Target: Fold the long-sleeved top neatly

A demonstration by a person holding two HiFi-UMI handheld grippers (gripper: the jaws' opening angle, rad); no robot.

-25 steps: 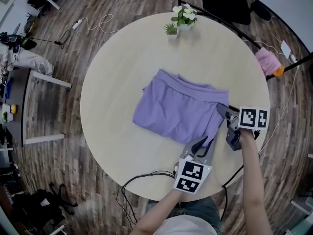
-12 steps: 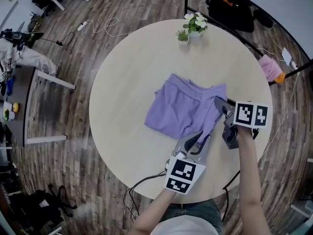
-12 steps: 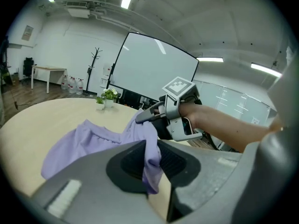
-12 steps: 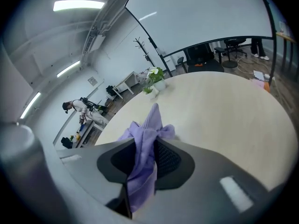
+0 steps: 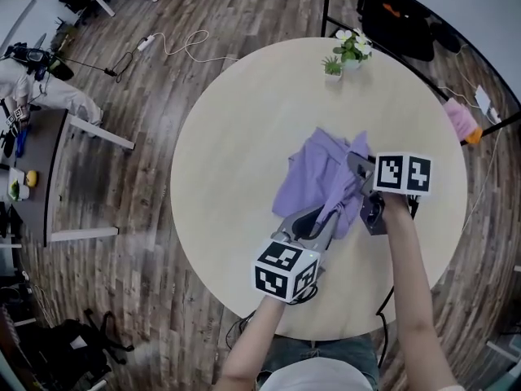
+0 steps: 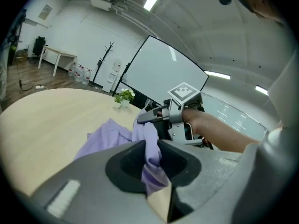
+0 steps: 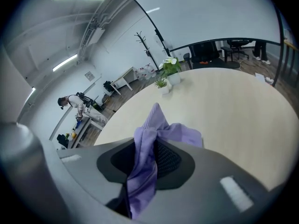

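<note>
The lilac long-sleeved top (image 5: 313, 179) lies bunched on the round beige table (image 5: 236, 177), its near edge lifted off the surface. My left gripper (image 5: 319, 216) is shut on a fold of the top (image 6: 150, 149) at the lower edge. My right gripper (image 5: 356, 168) is shut on another fold of the top (image 7: 145, 158) at the right edge, a little farther from me. In the left gripper view the right gripper (image 6: 156, 116) shows just beyond, with cloth hanging from it. Both grippers hold the cloth raised, and the rest trails onto the table behind.
A small potted plant (image 5: 332, 67) and a white-flowered one (image 5: 352, 47) stand at the table's far edge. Black cables (image 5: 244, 328) hang off the near edge by my body. Wooden floor surrounds the table, with a grey side table (image 5: 49, 177) at the left.
Both grippers have moved left and away from me with the top's edge, rising a little. The top, spread flat before, is now folded over and bunched narrower.
</note>
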